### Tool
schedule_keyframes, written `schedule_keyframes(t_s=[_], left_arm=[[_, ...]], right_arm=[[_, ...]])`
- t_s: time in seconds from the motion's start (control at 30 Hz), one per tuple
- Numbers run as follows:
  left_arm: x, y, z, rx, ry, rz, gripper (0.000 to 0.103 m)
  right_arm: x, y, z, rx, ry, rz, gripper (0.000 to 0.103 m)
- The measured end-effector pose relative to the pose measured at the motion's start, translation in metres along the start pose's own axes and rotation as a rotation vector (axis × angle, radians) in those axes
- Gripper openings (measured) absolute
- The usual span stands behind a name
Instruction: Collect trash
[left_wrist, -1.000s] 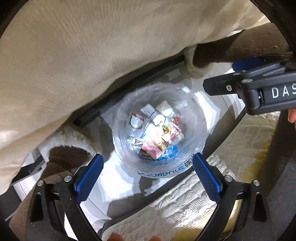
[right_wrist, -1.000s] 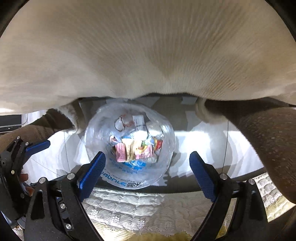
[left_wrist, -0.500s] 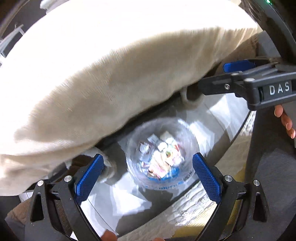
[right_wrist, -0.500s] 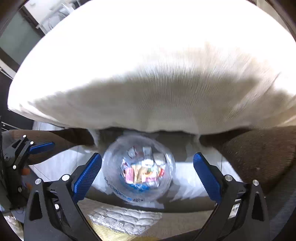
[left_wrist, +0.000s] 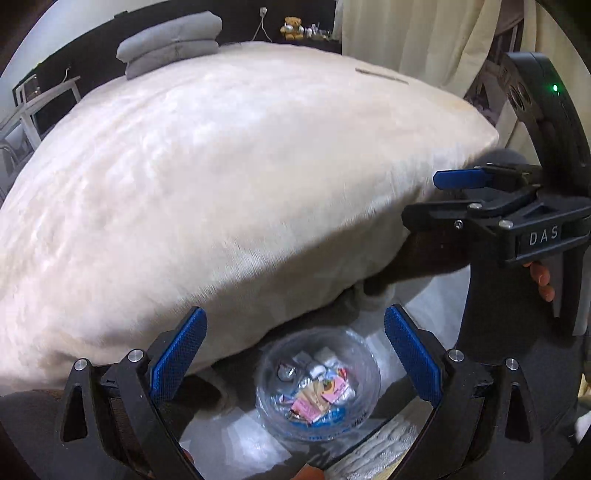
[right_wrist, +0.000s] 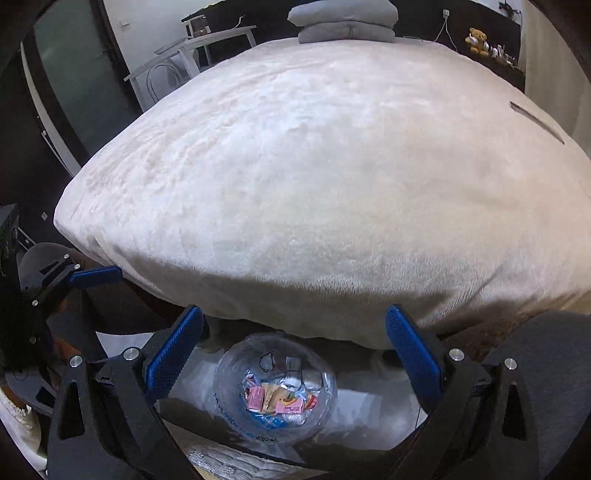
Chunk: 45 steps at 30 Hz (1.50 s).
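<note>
Bedroom setting: a cream blanket (left_wrist: 229, 184) covers the bed and fills most of both wrist views, with two stacked grey cushions (right_wrist: 345, 22) at its far end. Behind them, a teddy bear (right_wrist: 476, 38) sits on a dark shelf, and a white chair (right_wrist: 192, 55) stands at the far left of the bed. Cream curtains (left_wrist: 424, 37) hang at the upper right of the left wrist view. On the pale floor (right_wrist: 354, 402) below the blanket's near edge stands a clear plastic bin (left_wrist: 317, 384), holding the trash (right_wrist: 279, 400): pink, yellow and white wrappers lying together at the bottom. The bin sits just past a quilted edge (right_wrist: 221, 461) at the lower rim of the right wrist view. The left gripper (left_wrist: 295, 365) has its blue-padded fingers (left_wrist: 177, 354) spread wide and empty, with the bin seen between them. The right gripper (right_wrist: 293, 363) is likewise released, fingers (right_wrist: 412, 354) wide apart, gripping nothing, the bin centred in the gap. Each gripper appears at the side of the other's view, beside the blanket's edge.
</note>
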<state>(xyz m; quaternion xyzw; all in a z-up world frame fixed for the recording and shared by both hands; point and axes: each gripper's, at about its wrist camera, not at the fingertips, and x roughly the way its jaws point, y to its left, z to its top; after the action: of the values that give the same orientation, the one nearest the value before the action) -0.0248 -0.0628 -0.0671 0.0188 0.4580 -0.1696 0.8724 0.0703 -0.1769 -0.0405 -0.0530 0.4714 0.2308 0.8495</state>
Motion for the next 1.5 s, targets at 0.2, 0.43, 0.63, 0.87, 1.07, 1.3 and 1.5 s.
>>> schedule_keyframes(t_s=[0.2, 0.43, 0.63, 0.87, 1.07, 1.3, 1.5], left_arm=[[-0.025, 0.014, 0.028, -0.007, -0.114, 0.014, 0.095], [-0.056, 0.027, 0.068, 0.055, -0.252, 0.055, 0.095], [-0.064, 0.050, 0.097, 0.082, -0.328, 0.050, 0.097], [-0.054, 0.093, 0.120, 0.078, -0.372, 0.090, 0.097], [-0.044, 0.135, 0.125, -0.013, -0.375, 0.096, 0.097], [-0.035, 0.140, 0.123, -0.029, -0.346, 0.087, 0.097], [-0.033, 0.135, 0.120, -0.008, -0.326, 0.089, 0.097]], right_arm=[[-0.028, -0.017, 0.031, -0.015, -0.110, 0.027, 0.098], [-0.060, -0.043, 0.073, -0.050, -0.255, 0.034, 0.098], [-0.071, -0.068, 0.110, -0.018, -0.333, 0.060, 0.098], [-0.059, -0.087, 0.147, -0.043, -0.406, 0.009, 0.098], [-0.039, -0.090, 0.161, -0.083, -0.444, -0.044, 0.098], [-0.027, -0.090, 0.160, -0.123, -0.426, -0.036, 0.098], [-0.027, -0.095, 0.160, -0.093, -0.422, -0.016, 0.098]])
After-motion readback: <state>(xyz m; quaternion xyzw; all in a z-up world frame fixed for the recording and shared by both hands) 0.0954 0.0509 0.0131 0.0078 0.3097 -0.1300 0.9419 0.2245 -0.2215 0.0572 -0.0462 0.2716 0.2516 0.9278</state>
